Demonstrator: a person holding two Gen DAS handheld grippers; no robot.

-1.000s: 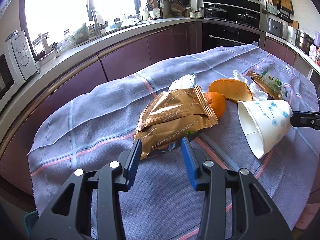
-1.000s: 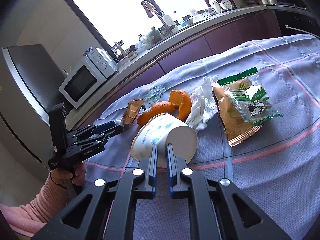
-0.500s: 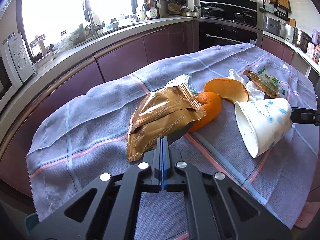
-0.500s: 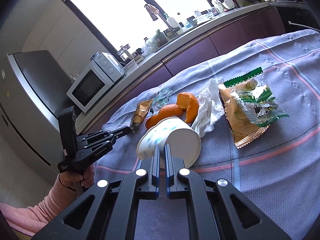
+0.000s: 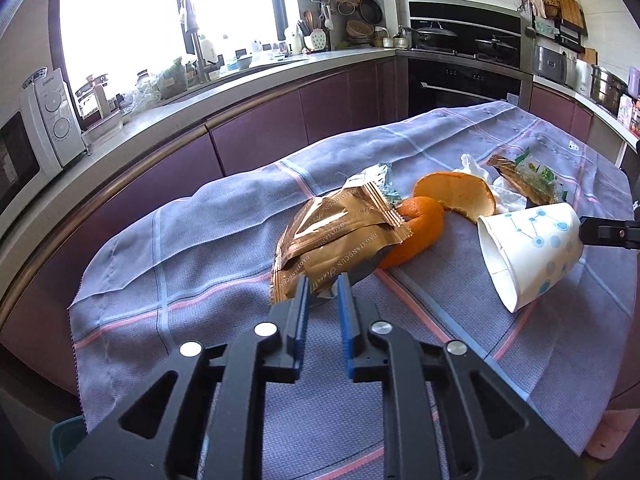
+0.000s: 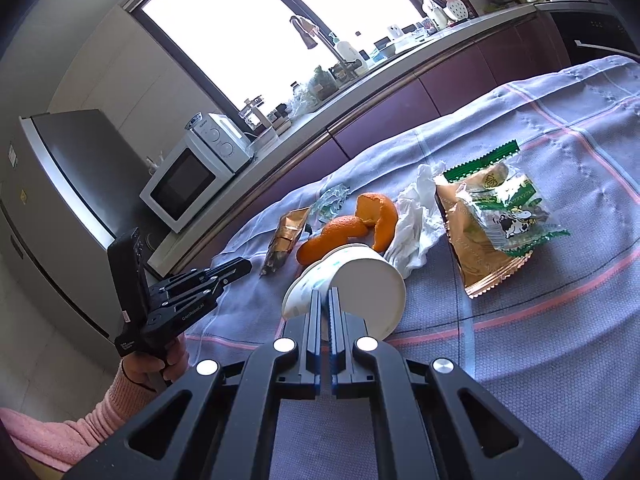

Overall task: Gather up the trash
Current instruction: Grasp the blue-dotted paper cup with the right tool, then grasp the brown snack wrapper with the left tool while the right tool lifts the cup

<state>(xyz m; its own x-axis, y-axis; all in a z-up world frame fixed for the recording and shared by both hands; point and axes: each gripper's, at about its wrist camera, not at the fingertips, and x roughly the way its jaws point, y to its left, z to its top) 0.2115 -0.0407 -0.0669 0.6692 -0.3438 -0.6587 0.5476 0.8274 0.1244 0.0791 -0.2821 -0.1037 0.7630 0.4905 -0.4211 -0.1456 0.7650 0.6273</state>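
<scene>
While the right gripper (image 6: pixel 325 294) stays clamped on the bottom edge of the paper cup (image 5: pixel 530 256), holding it tipped on its side above the checked cloth (image 5: pixel 200 264), the left gripper (image 5: pixel 323 288) is opening its narrow jaws around the near corner of the gold wrapper (image 5: pixel 340 242) (pads not pressing), which leans against the orange peel (image 5: pixel 420 224).

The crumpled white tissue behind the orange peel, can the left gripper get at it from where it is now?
Probably not directly. The left gripper, jaws opening, sits at the gold snack wrapper; that wrapper and the orange peel lie between it and the crumpled white tissue.
</scene>
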